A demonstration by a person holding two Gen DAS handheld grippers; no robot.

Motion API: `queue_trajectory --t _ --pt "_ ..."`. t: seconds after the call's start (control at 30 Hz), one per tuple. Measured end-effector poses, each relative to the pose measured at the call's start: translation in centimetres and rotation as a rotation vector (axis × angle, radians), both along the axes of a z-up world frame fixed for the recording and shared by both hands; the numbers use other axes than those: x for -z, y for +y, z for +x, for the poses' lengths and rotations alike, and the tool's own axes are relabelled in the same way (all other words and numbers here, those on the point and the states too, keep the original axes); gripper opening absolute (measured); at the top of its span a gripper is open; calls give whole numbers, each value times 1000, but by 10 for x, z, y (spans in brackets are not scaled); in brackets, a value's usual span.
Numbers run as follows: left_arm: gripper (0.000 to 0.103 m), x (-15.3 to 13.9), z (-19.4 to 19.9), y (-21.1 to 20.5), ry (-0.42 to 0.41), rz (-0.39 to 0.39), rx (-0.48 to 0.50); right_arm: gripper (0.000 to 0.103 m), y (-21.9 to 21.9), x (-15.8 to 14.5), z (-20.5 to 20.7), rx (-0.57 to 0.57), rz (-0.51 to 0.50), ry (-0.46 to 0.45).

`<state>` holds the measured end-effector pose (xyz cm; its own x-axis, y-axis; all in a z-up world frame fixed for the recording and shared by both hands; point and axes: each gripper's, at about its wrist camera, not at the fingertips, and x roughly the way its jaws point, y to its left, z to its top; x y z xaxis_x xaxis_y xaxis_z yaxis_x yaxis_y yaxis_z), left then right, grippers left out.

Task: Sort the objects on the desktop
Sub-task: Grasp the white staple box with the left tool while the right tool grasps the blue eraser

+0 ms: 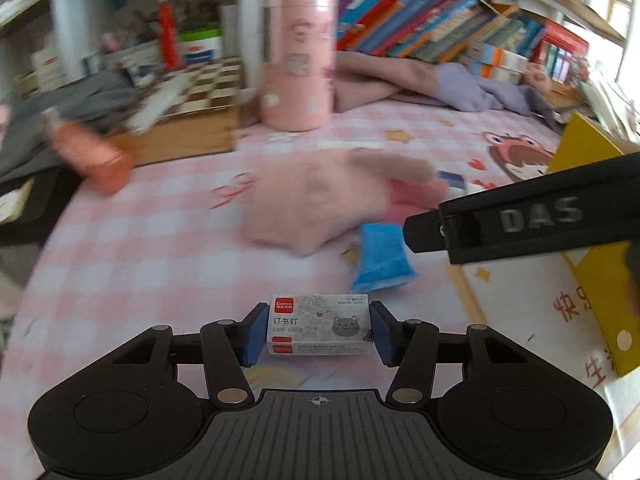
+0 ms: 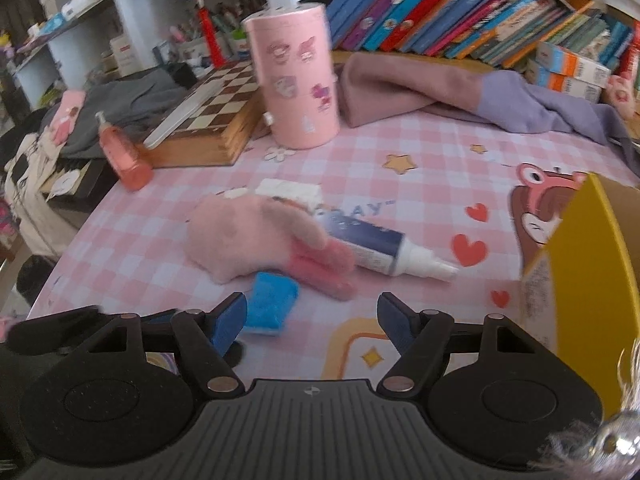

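My left gripper (image 1: 318, 330) is shut on a small white staple box (image 1: 319, 326) with a grey cat picture, held just above the pink checked desk mat (image 1: 140, 240). My right gripper (image 2: 312, 318) is open and empty, low over the mat; one of its fingers (image 1: 520, 220) reaches into the left wrist view from the right. Ahead lie a pink fuzzy glove (image 2: 248, 240), a blue packet (image 2: 270, 308) and a white-and-blue tube (image 2: 384, 250). The glove (image 1: 320, 200) and blue packet (image 1: 382, 256) also show in the left wrist view.
A pink cylindrical box (image 2: 296, 76) stands at the back by a chessboard case (image 2: 212, 120). An orange soap bottle (image 2: 122, 152) lies at the left. A yellow box (image 2: 592, 264) stands at the right edge. Folded cloth (image 2: 460, 96) and a row of books (image 2: 460, 8) line the back.
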<state>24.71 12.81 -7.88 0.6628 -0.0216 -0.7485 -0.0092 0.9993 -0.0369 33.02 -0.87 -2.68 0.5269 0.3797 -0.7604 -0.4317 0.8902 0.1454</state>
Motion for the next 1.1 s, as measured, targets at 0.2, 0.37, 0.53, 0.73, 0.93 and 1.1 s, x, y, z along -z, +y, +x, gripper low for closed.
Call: queue_trajectory --t 0.2,0.37,0.53,0.73,0.93,1.1 --pt "53 -13 -33 30 27 -25 -144 71 25 18 6 -64 -11 32" --pt "53 -19 -41 42 34 -29 -213 71 41 30 8 -92 -25 35" --pt "53 -25 -42 44 26 -51 -222 61 47 39 9 -88 -49 27" --pt "53 -33 -47 48 4 -56 -214 34 48 39 7 -101 -51 -5" --pt "53 -46 -51 50 -43 -70 -193 27 42 24 -5 -86 -37 -45" --pt "53 -60 -58 46 -96 -76 -140 26 28 4 -24 -51 -8 -92"
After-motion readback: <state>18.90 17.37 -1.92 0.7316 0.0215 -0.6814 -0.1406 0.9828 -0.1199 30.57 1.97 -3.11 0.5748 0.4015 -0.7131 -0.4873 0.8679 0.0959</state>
